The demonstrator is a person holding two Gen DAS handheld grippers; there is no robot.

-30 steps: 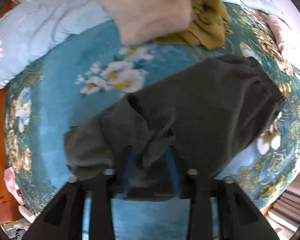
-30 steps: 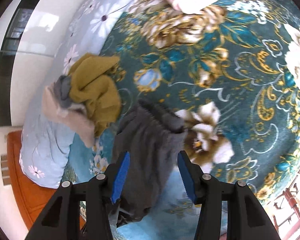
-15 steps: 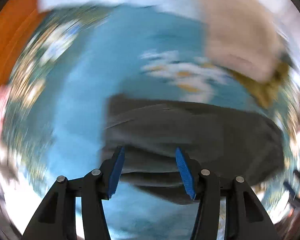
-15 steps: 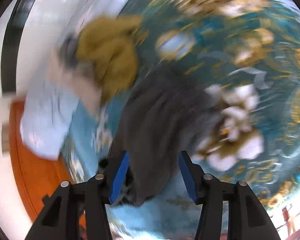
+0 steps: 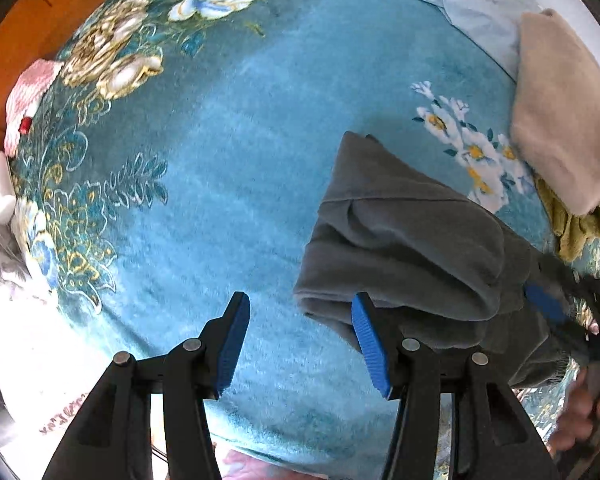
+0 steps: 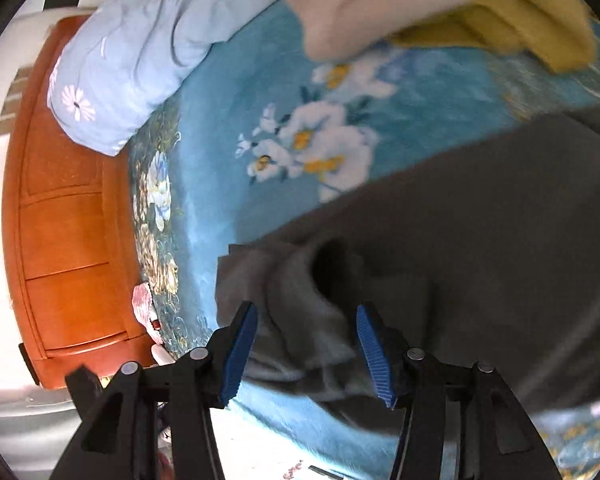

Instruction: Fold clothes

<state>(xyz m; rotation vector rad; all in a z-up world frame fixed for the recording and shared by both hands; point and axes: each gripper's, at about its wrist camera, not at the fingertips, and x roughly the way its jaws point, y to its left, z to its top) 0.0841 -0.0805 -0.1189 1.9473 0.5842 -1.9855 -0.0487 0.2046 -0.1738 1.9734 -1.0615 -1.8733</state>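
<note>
**Both grippers open beside the grey garment**

My left gripper (image 5: 300, 344) stands wide, its blue pads parted over bare blanket (image 5: 228, 152) and pinching nothing. The grey garment (image 5: 412, 240) lies at the right of the left wrist frame, folded over into thick rolled layers; its near edge passes just behind my right-hand pad (image 5: 370, 346), though I cannot tell whether they touch. At the far right edge of that frame another blue pad shows against the grey cloth, blurred, with a hand (image 5: 580, 404) below it at the lower right.

My right gripper (image 6: 306, 354) is also spread wide, with a bunched fold of the grey garment (image 6: 480, 216) lying between the pads and not clamped. The cloth fills the lower right of that frame and runs up toward its right edge.

In the upper right of the left wrist frame sits a beige garment (image 5: 560, 112) with a mustard one (image 5: 572, 228) tucked beneath it (both well apart from my fingers). A pale blue pillow (image 6: 128, 60) lies at the upper left of the right wrist frame, beside the orange wooden bedframe (image 6: 64, 232).
</note>
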